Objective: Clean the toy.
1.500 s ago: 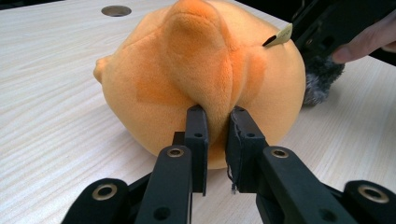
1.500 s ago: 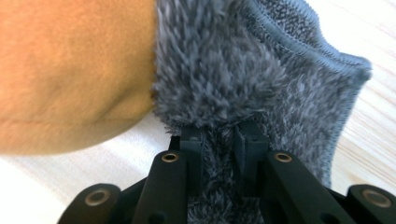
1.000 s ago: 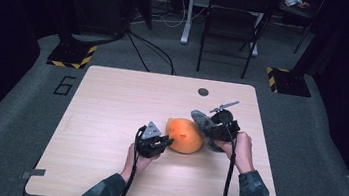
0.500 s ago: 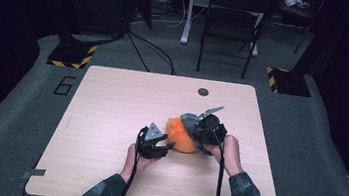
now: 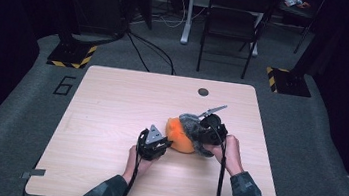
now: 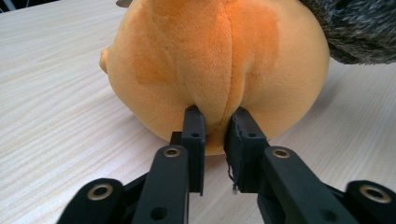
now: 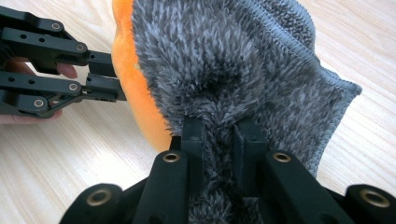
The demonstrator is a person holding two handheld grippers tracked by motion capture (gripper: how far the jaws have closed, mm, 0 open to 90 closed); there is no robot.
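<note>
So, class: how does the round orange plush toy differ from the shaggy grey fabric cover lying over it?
The round orange plush toy is smooth, short-piled and stuffed full; the shaggy grey fabric cover is long-piled, flat and hemmed. The toy is pinched by the left claw, the cover by the right claw. Both are soft textiles on the wooden table.

A pale wood-grain tabletop (image 5: 109,120) carries an orange plush toy (image 5: 180,136) right of its middle, partly draped by a grey fuzzy cloth (image 5: 194,128). A small dark round spot (image 5: 203,92) sits near its far edge.

Overhead light is brightening the surface (image 5: 109,120) while the room's edges are sinking into dimness; close views are staying sharp.
</note>
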